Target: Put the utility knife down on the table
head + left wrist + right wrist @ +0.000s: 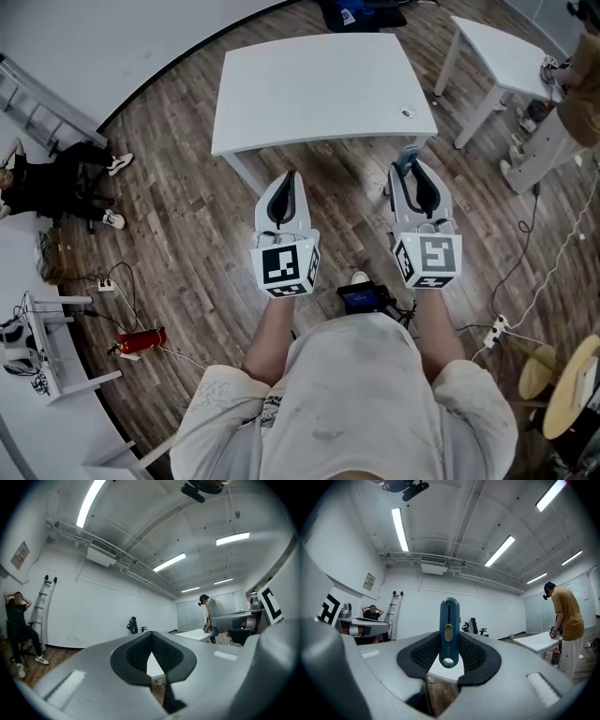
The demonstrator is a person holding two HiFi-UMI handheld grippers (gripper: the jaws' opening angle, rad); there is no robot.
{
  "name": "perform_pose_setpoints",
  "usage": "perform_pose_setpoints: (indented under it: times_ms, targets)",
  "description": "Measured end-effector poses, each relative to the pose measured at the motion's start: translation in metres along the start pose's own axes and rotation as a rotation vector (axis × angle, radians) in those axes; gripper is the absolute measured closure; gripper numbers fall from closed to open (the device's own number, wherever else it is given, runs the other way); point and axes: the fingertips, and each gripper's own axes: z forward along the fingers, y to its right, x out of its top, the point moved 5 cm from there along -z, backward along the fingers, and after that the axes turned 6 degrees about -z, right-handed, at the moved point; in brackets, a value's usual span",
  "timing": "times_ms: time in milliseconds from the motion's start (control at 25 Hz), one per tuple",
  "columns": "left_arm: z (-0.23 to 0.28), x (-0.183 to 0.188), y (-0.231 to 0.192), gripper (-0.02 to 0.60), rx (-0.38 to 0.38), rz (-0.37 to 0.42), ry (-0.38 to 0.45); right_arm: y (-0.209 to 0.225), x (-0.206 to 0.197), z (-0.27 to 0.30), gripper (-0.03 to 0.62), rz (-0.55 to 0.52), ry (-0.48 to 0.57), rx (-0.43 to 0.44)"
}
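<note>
A teal utility knife [449, 625] with a yellow slider stands upright between the pads of my right gripper [449, 644], which is shut on it. In the head view the knife [407, 158] pokes out past the right gripper [413, 171], just short of the near edge of the white table [319, 84]. My left gripper [289, 180] hangs beside it at the same height, also short of the table edge. Its black pads meet at the tips with nothing between them [151, 637]. Both grippers point level at the table [440, 670].
A second white table [506, 52] stands at the right, with a person in a tan shirt [567, 620] beside it. Another person sits by a ladder [47, 103] at the left. A red extinguisher [141, 340], cables and a stool [572, 384] are on the wood floor.
</note>
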Motion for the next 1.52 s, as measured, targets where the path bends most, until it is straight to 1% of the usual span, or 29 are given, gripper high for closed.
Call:
perform_pose_setpoints:
  times_ms: [320, 520, 680, 880, 1000, 1200, 1400, 1520]
  targets:
    - [0.156, -0.004, 0.072, 0.569, 0.003, 0.038, -0.008, 0.145, -0.026, 0.087, 0.464, 0.034, 0.005, 0.008]
    - [0.225, -0.005, 0.096, 0.569, 0.001, 0.057, -0.007, 0.203, -0.036, 0.13, 0.464, 0.046, 0.01, 0.01]
    - [0.291, -0.011, 0.123, 0.569, 0.007, 0.07, -0.004, 0.26, -0.051, 0.168, 0.464, 0.054, 0.014, 0.022]
    - [0.346, -0.015, 0.153, 0.569, 0.026, 0.092, -0.004, 0.318, -0.072, 0.2, 0.464, 0.079, 0.01, 0.03]
    - [0.363, -0.019, 0.162, 0.569, 0.033, 0.102, -0.006, 0.337, -0.079, 0.209, 0.464, 0.092, 0.012, 0.035]
    - [0.38, -0.017, 0.163, 0.569, 0.031, 0.106, -0.003, 0.348, -0.079, 0.221, 0.464, 0.091, 0.016, 0.033]
    - [0.399, -0.023, 0.152, 0.569, 0.008, 0.085, 0.004, 0.347, -0.079, 0.232, 0.464, 0.06, 0.003, 0.018]
    - [0.416, -0.025, 0.133, 0.569, -0.006, 0.082, 0.001, 0.339, -0.082, 0.255, 0.464, 0.052, -0.013, 0.006]
